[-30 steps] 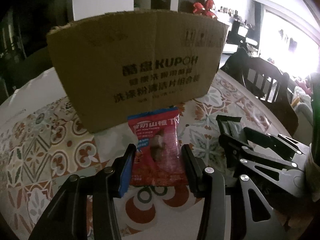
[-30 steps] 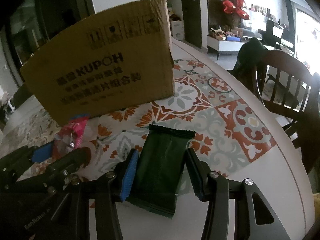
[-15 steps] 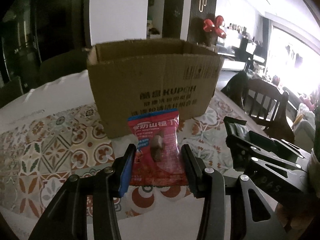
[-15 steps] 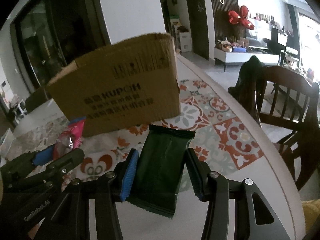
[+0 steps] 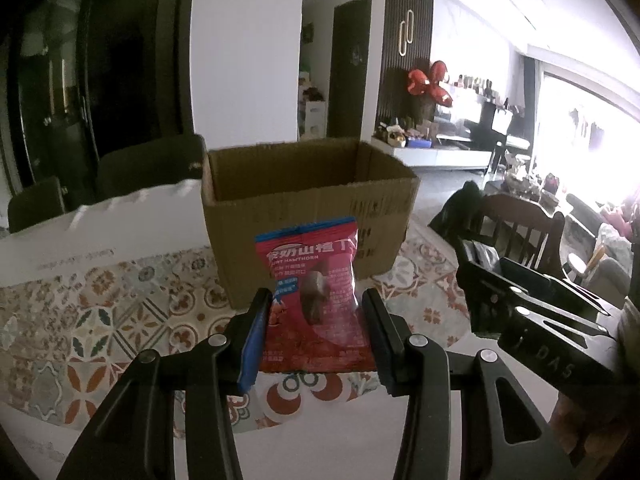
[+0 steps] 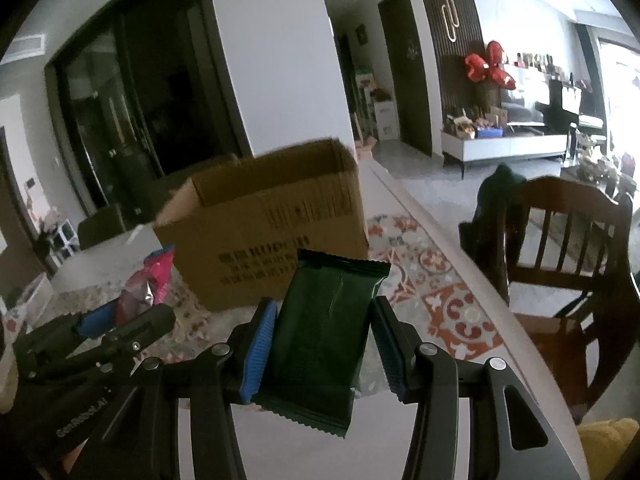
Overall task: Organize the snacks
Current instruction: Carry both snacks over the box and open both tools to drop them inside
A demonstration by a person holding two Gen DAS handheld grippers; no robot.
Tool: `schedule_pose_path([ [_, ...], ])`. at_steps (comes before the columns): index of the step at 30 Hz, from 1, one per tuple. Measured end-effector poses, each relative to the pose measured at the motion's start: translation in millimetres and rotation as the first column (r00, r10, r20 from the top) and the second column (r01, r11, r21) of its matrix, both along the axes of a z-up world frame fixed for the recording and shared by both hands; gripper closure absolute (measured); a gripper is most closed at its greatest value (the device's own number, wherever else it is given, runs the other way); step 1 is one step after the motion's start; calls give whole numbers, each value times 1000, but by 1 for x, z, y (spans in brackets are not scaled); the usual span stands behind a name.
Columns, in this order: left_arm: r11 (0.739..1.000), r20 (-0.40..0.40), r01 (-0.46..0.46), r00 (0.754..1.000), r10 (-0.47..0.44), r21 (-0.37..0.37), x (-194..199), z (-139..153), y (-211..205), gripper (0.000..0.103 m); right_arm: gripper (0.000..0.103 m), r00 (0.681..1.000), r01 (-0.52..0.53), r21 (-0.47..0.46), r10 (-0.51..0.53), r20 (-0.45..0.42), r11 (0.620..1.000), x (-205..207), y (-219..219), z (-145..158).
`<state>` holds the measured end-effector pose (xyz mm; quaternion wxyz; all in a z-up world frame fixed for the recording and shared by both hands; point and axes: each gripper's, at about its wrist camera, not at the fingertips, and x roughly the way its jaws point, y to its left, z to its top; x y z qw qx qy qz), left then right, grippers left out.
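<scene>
My left gripper [image 5: 316, 332] is shut on a red snack packet [image 5: 316, 300] with a blue top edge, held in the air in front of an open cardboard box [image 5: 308, 204]. My right gripper [image 6: 324, 344] is shut on a dark green snack packet [image 6: 324, 328], also lifted, in front of the same box [image 6: 272, 232]. In the left wrist view the right gripper [image 5: 532, 312] shows at the right. In the right wrist view the left gripper [image 6: 92, 344] with the red packet [image 6: 148, 284] shows at the left. The box's open top faces up; its inside looks bare where visible.
The box stands on a table with a patterned tile cloth [image 5: 100, 320]. A wooden chair [image 6: 568, 248] with a dark garment stands off the table's right edge. A dark chair [image 5: 152, 168] stands behind the table at the left.
Both grippers have risen with their packets, from table level to above the box's rim height. The box now looks smaller and its open top shows.
</scene>
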<state>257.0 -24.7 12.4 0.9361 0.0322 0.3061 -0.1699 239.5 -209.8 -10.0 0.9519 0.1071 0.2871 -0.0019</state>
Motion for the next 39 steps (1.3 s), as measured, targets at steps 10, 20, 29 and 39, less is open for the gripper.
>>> schedule_pose_path([
  [10, 1000, 91, -21, 996, 20, 13, -1, 33, -1, 58, 53, 994, -34, -35, 38, 101, 999, 2, -4, 34],
  [20, 999, 133, -44, 990, 41, 23, 26, 55, -6, 58, 53, 984, -58, -83, 71, 162, 995, 31, -8, 59],
  [29, 998, 114, -57, 992, 54, 24, 67, 66, -10, 58, 53, 973, -105, -128, 128, 190, 986, 73, -10, 77],
  [39, 997, 58, -71, 996, 70, 31, 123, 64, -17, 57, 53, 969, -203, -131, 218, 118, 970, 135, -6, 69],
])
